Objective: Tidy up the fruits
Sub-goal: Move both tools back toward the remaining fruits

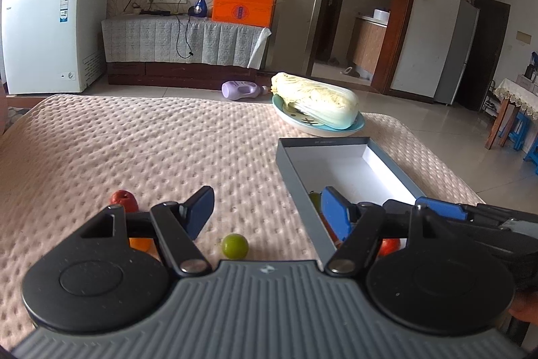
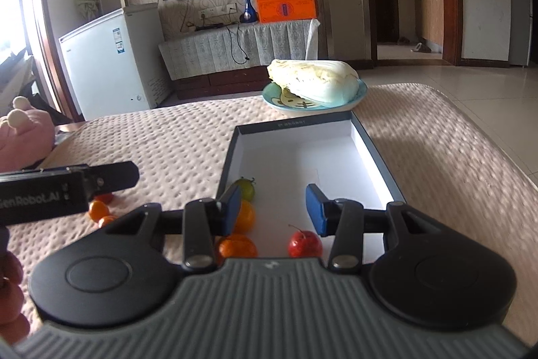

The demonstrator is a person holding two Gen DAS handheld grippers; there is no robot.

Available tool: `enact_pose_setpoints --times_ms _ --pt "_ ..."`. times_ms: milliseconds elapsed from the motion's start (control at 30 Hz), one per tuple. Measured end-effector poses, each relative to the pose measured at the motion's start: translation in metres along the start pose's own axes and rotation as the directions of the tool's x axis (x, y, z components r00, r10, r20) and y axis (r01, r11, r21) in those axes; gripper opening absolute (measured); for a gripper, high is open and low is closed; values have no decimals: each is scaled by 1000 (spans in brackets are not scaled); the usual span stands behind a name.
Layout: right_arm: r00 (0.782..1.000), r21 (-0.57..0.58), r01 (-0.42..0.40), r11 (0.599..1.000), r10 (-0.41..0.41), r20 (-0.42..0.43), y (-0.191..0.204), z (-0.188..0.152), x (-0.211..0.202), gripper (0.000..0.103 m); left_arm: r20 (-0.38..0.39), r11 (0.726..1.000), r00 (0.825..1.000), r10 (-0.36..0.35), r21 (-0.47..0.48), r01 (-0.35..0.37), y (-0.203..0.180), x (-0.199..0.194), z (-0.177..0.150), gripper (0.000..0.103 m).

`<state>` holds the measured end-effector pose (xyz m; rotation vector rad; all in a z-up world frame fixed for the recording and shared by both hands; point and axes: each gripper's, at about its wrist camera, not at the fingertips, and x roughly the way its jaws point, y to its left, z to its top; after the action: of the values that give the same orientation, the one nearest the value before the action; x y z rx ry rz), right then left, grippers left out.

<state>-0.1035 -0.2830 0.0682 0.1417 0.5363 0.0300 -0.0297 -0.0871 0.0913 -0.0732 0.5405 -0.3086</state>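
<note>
A grey box with a white inside (image 2: 336, 157) lies on the pink cloth; it also shows in the left wrist view (image 1: 349, 170). Inside it are a green fruit (image 2: 246, 188), two oranges (image 2: 244, 215) (image 2: 237, 247) and a red fruit (image 2: 305, 243). My right gripper (image 2: 274, 211) is open and empty, over the box's near end. My left gripper (image 1: 269, 214) is open and empty, left of the box, above a green fruit (image 1: 234, 245) on the cloth. A red fruit (image 1: 123, 199) and an orange (image 1: 140, 244) lie by its left finger.
A blue plate (image 2: 361, 93) with a napa cabbage (image 2: 314, 79) stands behind the box. Two small oranges (image 2: 98, 211) and a red fruit (image 2: 105, 198) lie on the cloth under the left gripper's body. A pink plush toy (image 2: 23, 137) sits at the left edge.
</note>
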Motion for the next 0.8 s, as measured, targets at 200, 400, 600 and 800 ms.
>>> enact_pose_setpoints --times_ms 200,400,600,800 --pt "999 -17 -37 999 37 13 12 1 0 45 -1 1000 1000 25 -10 -25 13 -3 0 75" --pt "996 -65 -93 994 93 -3 33 -2 4 45 -10 998 999 52 -28 -52 28 -6 0 75" --pt "990 -105 -144 984 142 -23 52 -5 9 45 -13 997 997 75 -33 -75 40 -10 -2 75" --pt "985 -116 -171 978 168 -35 64 -8 14 45 -15 994 995 97 -41 -98 53 -14 -1 75"
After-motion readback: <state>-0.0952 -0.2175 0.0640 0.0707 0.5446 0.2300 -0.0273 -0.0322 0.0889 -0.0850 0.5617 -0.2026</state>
